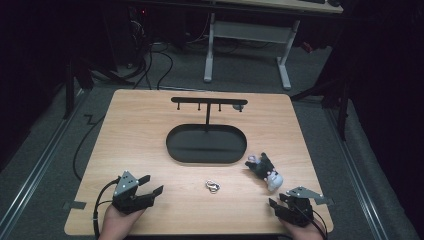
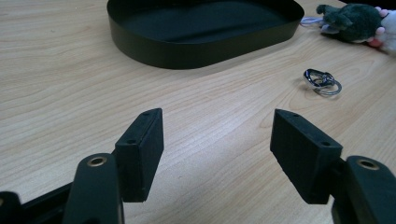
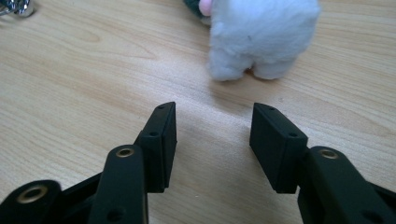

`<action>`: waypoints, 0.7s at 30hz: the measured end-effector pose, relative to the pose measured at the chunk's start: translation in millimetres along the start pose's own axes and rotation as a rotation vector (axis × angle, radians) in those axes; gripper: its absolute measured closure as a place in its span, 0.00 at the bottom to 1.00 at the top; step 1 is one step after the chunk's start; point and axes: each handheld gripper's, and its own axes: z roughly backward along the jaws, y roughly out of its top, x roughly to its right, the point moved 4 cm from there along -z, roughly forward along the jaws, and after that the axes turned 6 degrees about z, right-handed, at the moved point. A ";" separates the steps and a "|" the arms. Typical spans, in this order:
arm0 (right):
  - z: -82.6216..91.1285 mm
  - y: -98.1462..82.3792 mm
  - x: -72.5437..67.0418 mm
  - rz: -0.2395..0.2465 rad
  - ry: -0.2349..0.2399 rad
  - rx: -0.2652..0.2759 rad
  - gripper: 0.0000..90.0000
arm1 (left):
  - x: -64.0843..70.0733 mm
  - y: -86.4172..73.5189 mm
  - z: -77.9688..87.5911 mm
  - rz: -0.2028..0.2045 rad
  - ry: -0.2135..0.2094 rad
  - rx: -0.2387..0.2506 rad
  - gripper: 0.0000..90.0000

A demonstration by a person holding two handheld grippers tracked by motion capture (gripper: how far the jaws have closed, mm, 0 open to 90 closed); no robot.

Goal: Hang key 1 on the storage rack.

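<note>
A small plush toy [image 1: 265, 170], dark green with a white and pink end, lies on the wooden table [image 1: 135, 125] right of the black oval tray [image 1: 206, 143]. Its white end [image 3: 261, 35] sits just beyond my right gripper [image 3: 212, 135], whose jaws stand open with only bare wood between them. A silver metal ring clip [image 1: 213, 186] lies at the table's front centre, and it shows as ring clip [image 2: 322, 82] ahead and right of my left gripper [image 2: 217, 154], open over bare wood. At the front edge my left gripper [image 1: 145, 189] and right gripper [image 1: 280, 202] are each held by a hand.
A black T-shaped stand [image 1: 208, 103] with small hooks rises from the tray's far side. Beyond the table stand a white desk frame [image 1: 247, 45] and loose cables on the grey floor. Metal rails run along both sides of the table.
</note>
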 end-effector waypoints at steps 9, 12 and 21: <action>0.2 16.1 -18.0 0.066 0.067 -0.090 0.49 | 3.9 -4.1 -3.3 -0.034 -0.029 -0.009 0.39; -3.5 24.3 -23.1 0.092 0.084 -0.135 0.47 | 5.6 -3.7 -2.6 -0.026 -0.046 -0.003 0.40; -10.8 47.1 -32.8 0.202 0.101 -0.249 0.46 | 6.9 -4.5 -2.6 -0.032 -0.053 -0.007 0.40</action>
